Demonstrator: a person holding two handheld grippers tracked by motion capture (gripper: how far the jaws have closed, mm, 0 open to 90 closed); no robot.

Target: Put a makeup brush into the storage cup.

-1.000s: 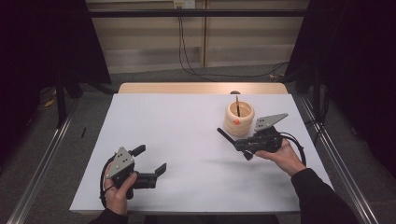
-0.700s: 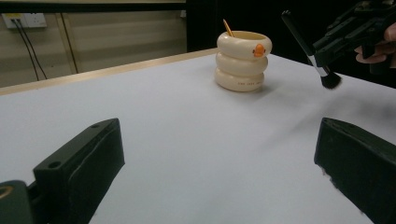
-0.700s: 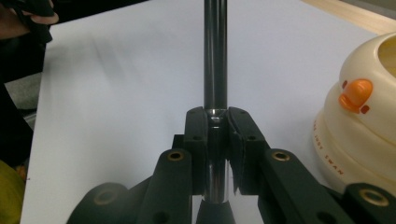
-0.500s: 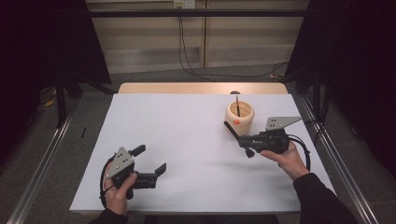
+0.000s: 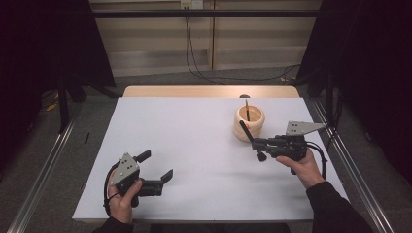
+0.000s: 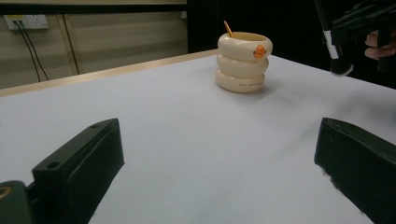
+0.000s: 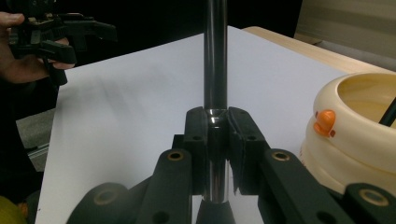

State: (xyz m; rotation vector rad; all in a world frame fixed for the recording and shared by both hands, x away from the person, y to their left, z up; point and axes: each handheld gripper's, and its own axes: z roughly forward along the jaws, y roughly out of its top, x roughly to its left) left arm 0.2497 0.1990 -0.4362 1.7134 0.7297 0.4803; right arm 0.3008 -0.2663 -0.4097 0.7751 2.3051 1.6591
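A slim black makeup brush (image 7: 215,60) — glossy handle — is pinched in the right gripper (image 7: 215,135); right of it, a cream ringed holder (image 5: 249,122) holds one stick; the left gripper (image 5: 158,166), lower left, is spread.

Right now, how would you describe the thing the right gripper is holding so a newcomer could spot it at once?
Start at the white table, then find the cream ringed cup near its far right. Just in front of it, the right gripper is clamped on a slim dark brush. Unlike the stick standing in the cup, it is held in the air.

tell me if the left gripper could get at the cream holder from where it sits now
Probably yes: the left gripper is open and bare white table lies between it and the cream holder, though it sits across the table.
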